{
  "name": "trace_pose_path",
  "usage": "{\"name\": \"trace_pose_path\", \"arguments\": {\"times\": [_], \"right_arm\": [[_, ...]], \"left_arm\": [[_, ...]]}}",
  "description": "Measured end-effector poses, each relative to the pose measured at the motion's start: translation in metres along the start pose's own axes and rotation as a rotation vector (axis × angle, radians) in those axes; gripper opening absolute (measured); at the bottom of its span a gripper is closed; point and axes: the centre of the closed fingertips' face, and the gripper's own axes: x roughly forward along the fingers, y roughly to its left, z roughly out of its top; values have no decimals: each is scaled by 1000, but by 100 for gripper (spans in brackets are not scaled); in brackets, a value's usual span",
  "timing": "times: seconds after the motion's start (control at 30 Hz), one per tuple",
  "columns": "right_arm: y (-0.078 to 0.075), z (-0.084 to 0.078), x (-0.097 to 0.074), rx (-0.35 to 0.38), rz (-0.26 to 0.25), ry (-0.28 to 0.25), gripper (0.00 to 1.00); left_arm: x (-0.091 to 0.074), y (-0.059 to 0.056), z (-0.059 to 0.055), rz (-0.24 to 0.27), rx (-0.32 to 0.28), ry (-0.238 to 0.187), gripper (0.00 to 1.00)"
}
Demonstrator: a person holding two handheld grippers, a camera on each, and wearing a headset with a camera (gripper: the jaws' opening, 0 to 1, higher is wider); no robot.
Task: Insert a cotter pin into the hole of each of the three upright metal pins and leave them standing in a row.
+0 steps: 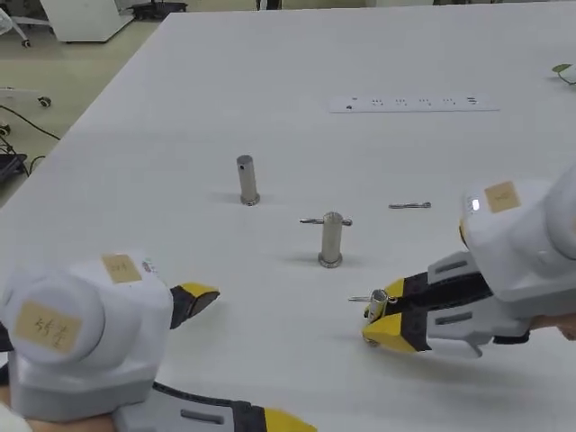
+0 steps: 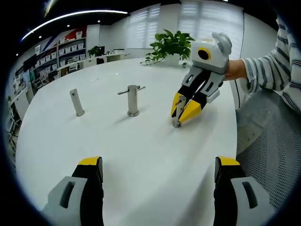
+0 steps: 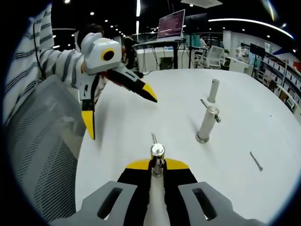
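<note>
While right tongs (image 1: 375, 318) pinch the nearest pin (image 3: 157, 152), left tongs (image 2: 158, 163) gape above open tabletop (image 2: 141, 146).

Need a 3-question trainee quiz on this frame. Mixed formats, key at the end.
1. Count: how many loose cotter pins lie on the table?
2. True or false: the far pin has a cotter pin through its hole.
3. The right gripper has its fingers shut on: A) the far pin, B) the near pin, C) nothing.

Key: 1) one; 2) false, its hole is empty; 3) B.
</note>
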Motion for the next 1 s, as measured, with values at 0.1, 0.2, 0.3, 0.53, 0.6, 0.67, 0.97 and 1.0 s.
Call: {"name": "trace_pose_path", "arguments": {"times": [0.1, 0.2, 0.3, 0.53, 0.6, 0.67, 0.97, 1.0], "right_arm": [[-3, 3, -2, -7, 1, -5, 9], [-9, 5, -5, -16, -7, -4, 9], [-16, 8, -7, -20, -20, -6, 9], [-35, 10, -13, -31, -42, -7, 9], [-41, 9, -16, -30, -48, -6, 9], [-48, 8, -18, -40, -56, 1, 9], [-73, -1, -24, -67, -79, 18, 9], [-75, -2, -25, -68, -80, 20, 9]], "left_arm": [[1, -1, -2, -1, -9, 1, 99], [1, -1, -3, 0, -19, 3, 99], [1, -1, -4, 2, -24, 4, 99], [-1, -2, -6, 4, -34, 4, 99], [-1, -2, -7, 6, -35, 7, 99], [-1, -2, -9, 8, -41, 10, 99], [0, -3, -10, 5, -45, 10, 99], [0, -3, -9, 5, -45, 9, 99]]}}
